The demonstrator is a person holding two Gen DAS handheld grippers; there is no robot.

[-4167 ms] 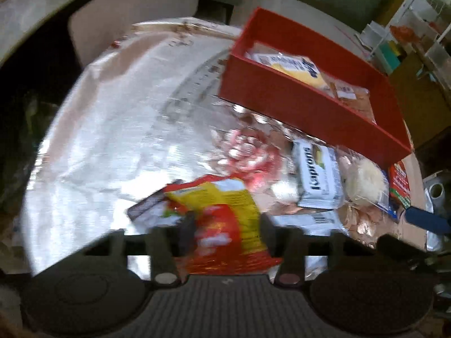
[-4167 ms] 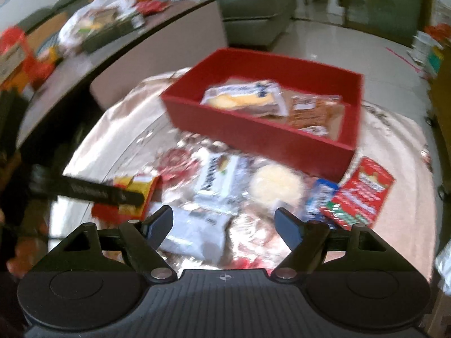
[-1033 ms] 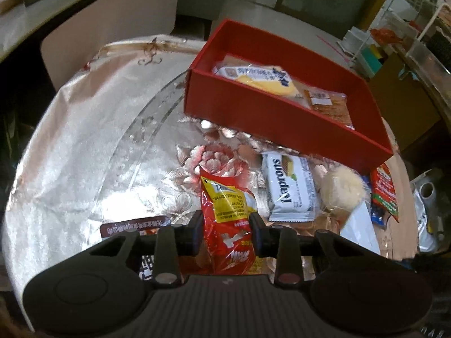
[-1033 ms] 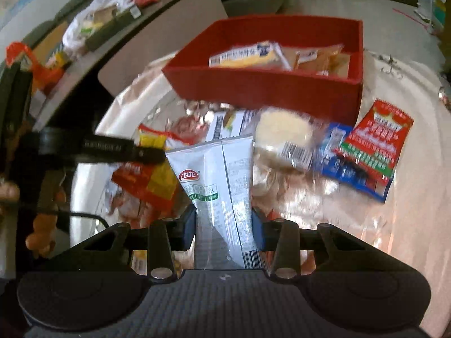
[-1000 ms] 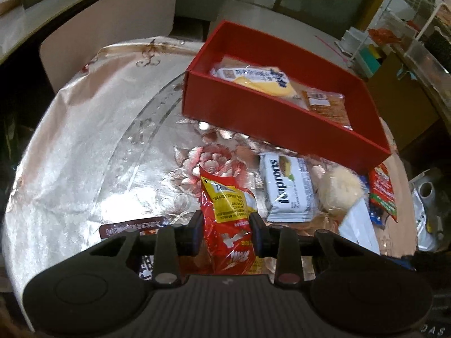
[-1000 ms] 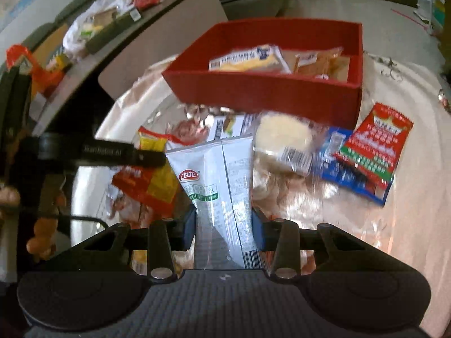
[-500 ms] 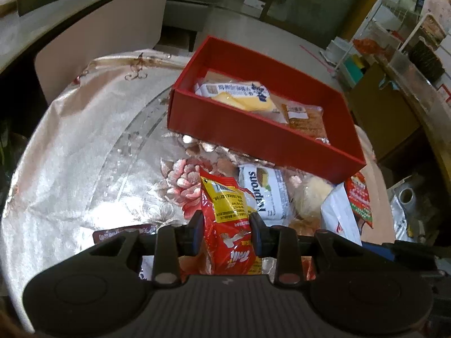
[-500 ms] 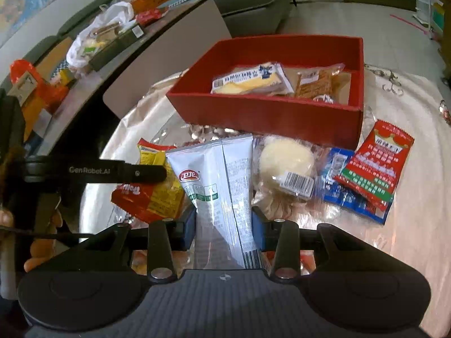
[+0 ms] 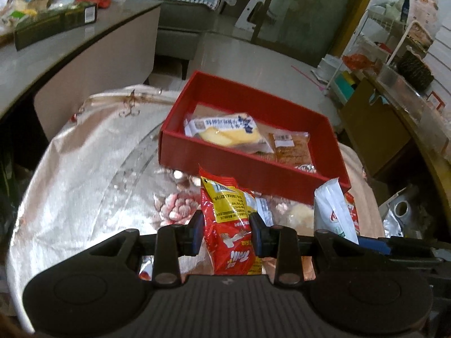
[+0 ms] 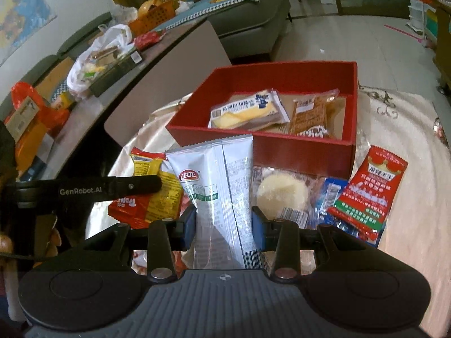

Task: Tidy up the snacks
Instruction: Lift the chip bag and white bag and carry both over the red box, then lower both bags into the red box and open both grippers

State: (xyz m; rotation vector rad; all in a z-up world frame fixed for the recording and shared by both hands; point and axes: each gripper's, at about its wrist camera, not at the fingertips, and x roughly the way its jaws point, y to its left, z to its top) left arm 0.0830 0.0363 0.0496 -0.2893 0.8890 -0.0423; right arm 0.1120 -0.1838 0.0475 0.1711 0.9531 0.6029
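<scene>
Nearest, low centre of the left wrist view, the left gripper [image 9: 226, 233] was clamped on a red-and-yellow snack bag [image 9: 229, 225], glossy crinkled foil, upright, its serrated top reaching up toward frame centre. Low centre of the right wrist view, the right gripper [image 10: 224, 226] pinched a white pouch [image 10: 218, 194], smooth matte plastic with a red oval logo, green label boxes and a barcode at its lower edge, also standing upright.

Just past the right fingers, right of centre, lay a round pale cake [image 10: 282, 193] in clear wrap, a small blue packet [image 10: 328, 195] touching it, then a flat red sachet [image 10: 366, 194] with white print, toward the right edge. All sat on a shiny satin tablecloth [image 9: 93, 174] with a pink flower print, wrinkled, filling the left half of the left wrist view.

Farther, at frame centre, was a red box [image 10: 296, 152], rigid, rectangular, open-topped. Inside it, a yellow cake in a clear wrapper [image 10: 248, 109] sat left, a brown snack pack [image 10: 310, 115] beside it on the right, overlapping.

Upper left, a grey counter [image 10: 157, 56] carried bags and clutter, blurred.
</scene>
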